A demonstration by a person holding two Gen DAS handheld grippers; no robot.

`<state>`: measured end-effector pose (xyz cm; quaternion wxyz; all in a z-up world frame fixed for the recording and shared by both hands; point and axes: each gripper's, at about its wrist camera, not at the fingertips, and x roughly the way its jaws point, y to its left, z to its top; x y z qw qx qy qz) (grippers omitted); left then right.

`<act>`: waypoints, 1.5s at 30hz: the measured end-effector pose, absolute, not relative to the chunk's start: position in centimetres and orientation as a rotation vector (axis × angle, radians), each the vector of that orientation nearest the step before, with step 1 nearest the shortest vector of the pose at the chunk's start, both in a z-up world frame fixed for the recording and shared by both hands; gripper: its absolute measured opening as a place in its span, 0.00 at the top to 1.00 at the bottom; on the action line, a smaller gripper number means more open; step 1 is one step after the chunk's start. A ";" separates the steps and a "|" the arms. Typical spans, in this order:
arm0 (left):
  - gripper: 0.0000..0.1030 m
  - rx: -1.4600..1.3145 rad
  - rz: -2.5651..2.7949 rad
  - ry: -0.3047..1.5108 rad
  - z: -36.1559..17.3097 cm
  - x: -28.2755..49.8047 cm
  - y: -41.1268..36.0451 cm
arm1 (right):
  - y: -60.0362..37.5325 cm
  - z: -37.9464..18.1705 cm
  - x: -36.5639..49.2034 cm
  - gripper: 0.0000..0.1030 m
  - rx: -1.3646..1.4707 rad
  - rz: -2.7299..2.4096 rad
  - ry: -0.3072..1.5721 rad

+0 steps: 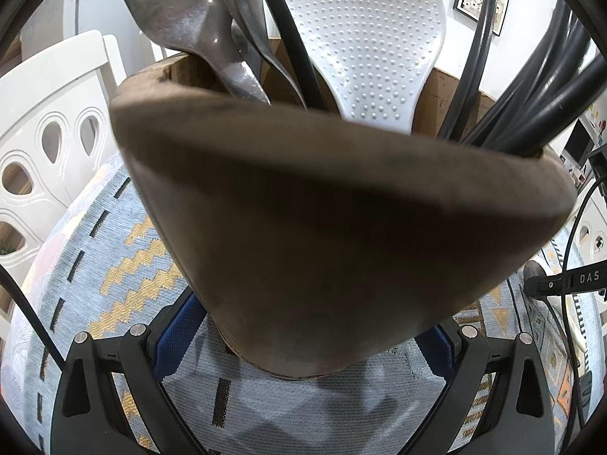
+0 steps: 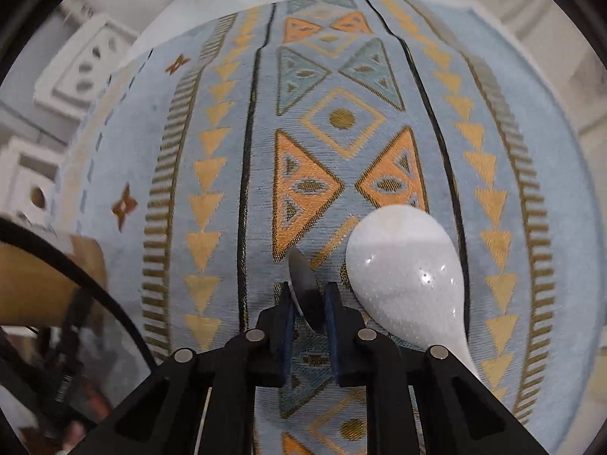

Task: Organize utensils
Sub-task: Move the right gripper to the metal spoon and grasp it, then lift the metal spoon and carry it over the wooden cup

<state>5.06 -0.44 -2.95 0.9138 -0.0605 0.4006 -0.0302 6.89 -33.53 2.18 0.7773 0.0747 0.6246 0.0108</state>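
Brown cylindrical holder [image 1: 341, 227]: nearest the left wrist camera and filling most of that view. Stands upright on the patterned tablecloth [image 1: 125, 235], its base set between the blue pads of the left gripper [image 1: 309, 345], whose jaws are spread wide to either side of it; the pads sit right at the wall, and whether they press on it cannot be told.

Contents of holder, rising out of its open top:
- White dimpled rice paddle [image 1: 364, 38], centre, blade up.
- Large dark serving fork [image 1: 170, 11], far left, tines up.
- Bundle of black handles [image 1: 531, 87], leaning right.

Tablecloth [image 2: 227, 132], right wrist view: pale blue with orange triangles, gold diamonds and black stripes, covering the table.

White rice spoon [image 2: 406, 276]: lies on the cloth just right of the right gripper, bowl pointing far, handle running near and right, partly hidden behind the gripper's arm.

Right gripper [image 2: 309, 305]: points steeply down at the cloth, jaws nearly pressed together and pinching a small metal spoon [image 2: 301, 275], which stands on edge between the blue pads, its rounded end poking out towards the far side.

White chair [image 1: 49, 144]: beyond the table's left edge.
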 end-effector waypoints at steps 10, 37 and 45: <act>0.03 -0.125 -0.062 0.825 -3.0 5.1 -0.4 | -37.3 4.2 4.6 0.96 0.535 0.145 1.234; 0.03 -0.124 -0.062 0.825 -3.0 5.1 -0.4 | -37.4 15.6 3.3 0.96 0.863 0.398 0.844; 0.03 -0.124 -0.062 0.825 -3.0 5.1 -0.4 | -32.5 24.7 3.2 0.96 0.669 0.496 0.677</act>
